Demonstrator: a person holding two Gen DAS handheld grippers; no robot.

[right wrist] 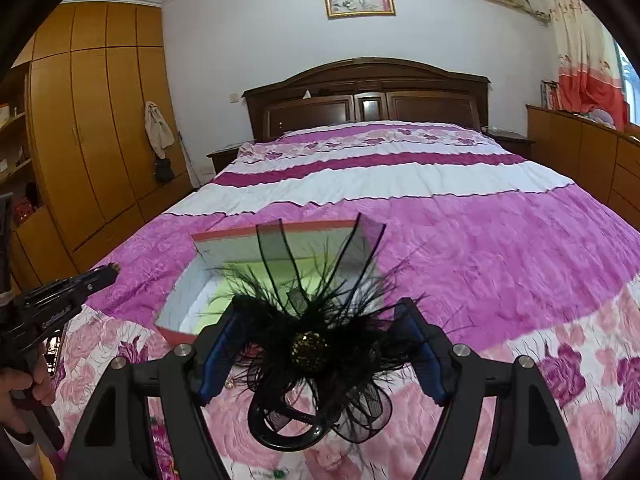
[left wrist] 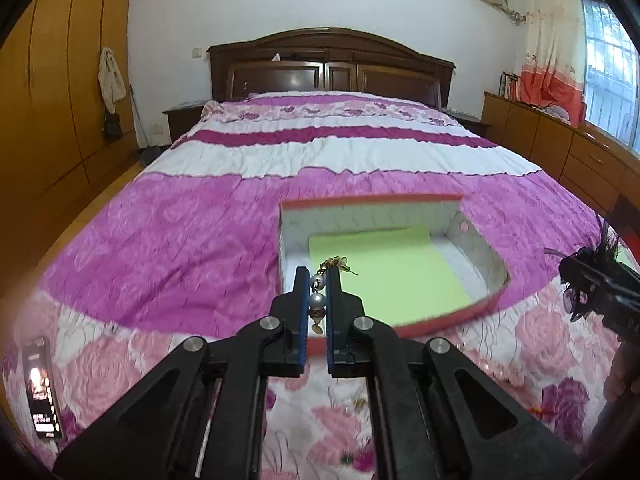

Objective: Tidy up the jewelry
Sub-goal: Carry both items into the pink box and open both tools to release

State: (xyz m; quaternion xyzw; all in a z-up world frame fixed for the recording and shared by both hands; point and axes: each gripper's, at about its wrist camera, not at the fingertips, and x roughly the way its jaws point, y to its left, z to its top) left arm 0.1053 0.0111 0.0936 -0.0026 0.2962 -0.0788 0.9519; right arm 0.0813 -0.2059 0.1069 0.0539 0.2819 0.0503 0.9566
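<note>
My left gripper [left wrist: 319, 276] is shut on a pearl drop earring [left wrist: 317, 302] with a gold chain end, held over the near edge of an open red-rimmed box [left wrist: 372, 202] with a green sheet [left wrist: 392, 268] inside. My right gripper [right wrist: 320, 316] holds a black feather hair ornament [right wrist: 308, 344] with a gold sequin ball between its wide-spread fingers, just short of the box [right wrist: 276, 227]. The right gripper with the feather piece also shows in the left wrist view [left wrist: 592, 284], to the right of the box. The left gripper shows in the right wrist view [right wrist: 108, 272], left of the box.
Everything sits on a pink and white floral bedspread [left wrist: 192, 240]. A phone [left wrist: 42, 392] lies on the bed at the near left. Small loose pieces lie on the cover near me [right wrist: 280, 473]. A wooden headboard [left wrist: 328, 64] stands at the far end, wardrobes to the left.
</note>
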